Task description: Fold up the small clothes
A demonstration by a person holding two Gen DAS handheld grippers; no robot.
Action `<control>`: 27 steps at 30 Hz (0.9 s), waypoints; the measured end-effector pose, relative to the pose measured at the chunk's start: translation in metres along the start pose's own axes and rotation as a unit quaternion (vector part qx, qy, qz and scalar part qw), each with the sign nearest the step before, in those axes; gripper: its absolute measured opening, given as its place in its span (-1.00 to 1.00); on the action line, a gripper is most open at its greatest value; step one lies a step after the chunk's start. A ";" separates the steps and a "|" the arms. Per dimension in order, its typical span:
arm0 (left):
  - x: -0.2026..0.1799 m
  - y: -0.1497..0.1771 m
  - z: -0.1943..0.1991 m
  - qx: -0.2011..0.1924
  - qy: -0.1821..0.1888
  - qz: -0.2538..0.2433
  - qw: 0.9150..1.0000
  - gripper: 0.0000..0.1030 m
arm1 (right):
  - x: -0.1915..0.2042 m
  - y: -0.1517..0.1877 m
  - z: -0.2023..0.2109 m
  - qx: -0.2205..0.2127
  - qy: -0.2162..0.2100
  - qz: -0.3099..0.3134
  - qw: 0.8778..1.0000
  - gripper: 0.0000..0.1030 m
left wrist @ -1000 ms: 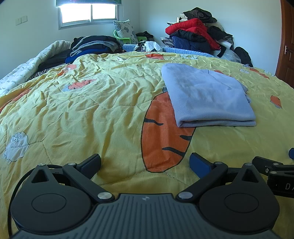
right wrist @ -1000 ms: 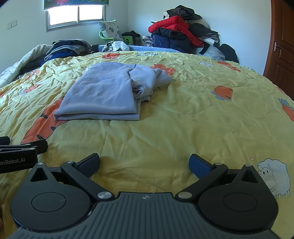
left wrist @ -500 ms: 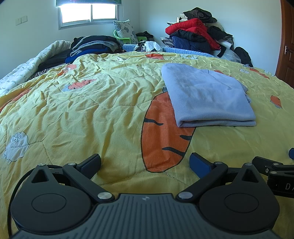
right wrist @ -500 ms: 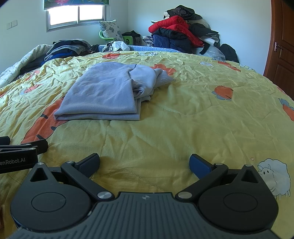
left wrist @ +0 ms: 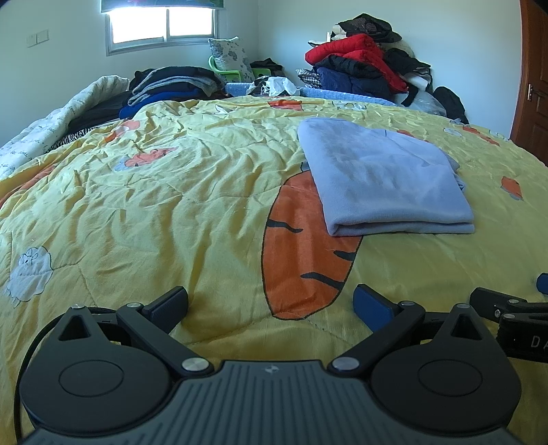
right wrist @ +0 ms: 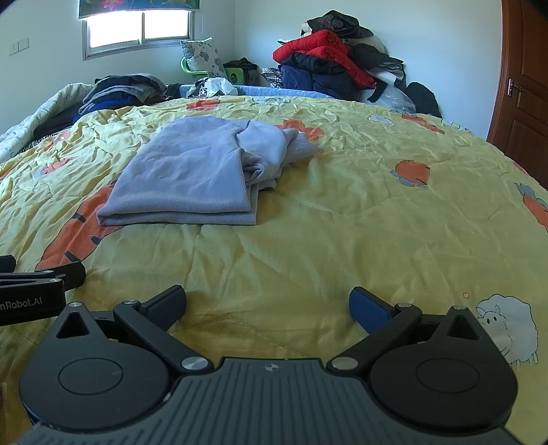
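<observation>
Left hand-held gripper (left wrist: 270, 303): I read the jaws as spread wide, nothing between them, low over the yellow quilt (left wrist: 171, 205) near the front edge of the bed. The tip of the printed orange carrot (left wrist: 301, 260) lies in the gap ahead of it.

Right hand-held gripper (right wrist: 267, 303): also spread wide and empty, low over bare quilt. A printed white sheep (right wrist: 507, 328) sits just right of its right finger. In the right wrist view, the left unit shows at the far left edge; in the left wrist view, part of the right unit shows at the far right edge, so I have the two side by side.

Light blue garment (left wrist: 383, 178): lies folded on the quilt, well ahead of both grippers, touched by neither. From the left wrist view it is ahead and to the right, resting partly over the upper end of the carrot. From the right wrist view the light blue garment (right wrist: 191, 174) is ahead and to the left; its near edge shows stacked layers, and its far right side is bunched and rumpled rather than flat.

Background: folded dark clothes (left wrist: 171, 85) stacked at the far left of the bed, a heap of red and dark jackets (left wrist: 363, 65) against the far wall, window (left wrist: 164, 22) above, brown door (right wrist: 524, 85) at right.
</observation>
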State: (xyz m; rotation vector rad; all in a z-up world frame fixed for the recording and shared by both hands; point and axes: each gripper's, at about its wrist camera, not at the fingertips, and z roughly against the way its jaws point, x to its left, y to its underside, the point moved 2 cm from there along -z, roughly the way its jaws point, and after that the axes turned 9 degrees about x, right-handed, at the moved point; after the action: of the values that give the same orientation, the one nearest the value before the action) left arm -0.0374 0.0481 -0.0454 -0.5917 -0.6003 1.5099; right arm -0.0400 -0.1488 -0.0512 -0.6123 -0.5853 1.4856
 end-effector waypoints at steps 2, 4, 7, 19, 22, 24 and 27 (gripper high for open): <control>0.000 0.000 0.000 0.000 0.000 0.000 1.000 1.00 | 0.000 0.000 0.000 0.000 0.000 0.000 1.000 0.97; 0.000 0.000 0.000 0.000 0.000 0.000 1.000 1.00 | 0.000 0.000 0.000 0.000 0.000 -0.001 1.000 0.97; 0.000 0.000 0.000 0.000 0.000 0.000 1.000 1.00 | -0.002 0.000 0.000 -0.002 0.005 -0.006 1.000 0.96; 0.000 0.000 0.000 0.000 0.001 0.000 1.000 1.00 | -0.001 0.000 -0.001 0.000 0.010 -0.007 1.000 0.98; 0.000 0.000 0.000 0.000 0.000 0.000 1.000 1.00 | -0.001 0.000 -0.001 0.000 0.010 -0.007 1.000 0.98; 0.000 0.000 0.000 0.000 0.000 0.000 1.000 1.00 | -0.001 0.000 -0.001 0.000 0.010 -0.007 1.000 0.98; 0.000 0.000 0.000 0.000 0.001 0.000 1.000 1.00 | -0.001 0.000 -0.001 0.000 0.010 -0.007 1.000 0.98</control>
State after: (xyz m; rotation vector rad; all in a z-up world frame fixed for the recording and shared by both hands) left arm -0.0374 0.0480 -0.0455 -0.5930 -0.5993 1.5103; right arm -0.0392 -0.1497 -0.0519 -0.6211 -0.5732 1.4654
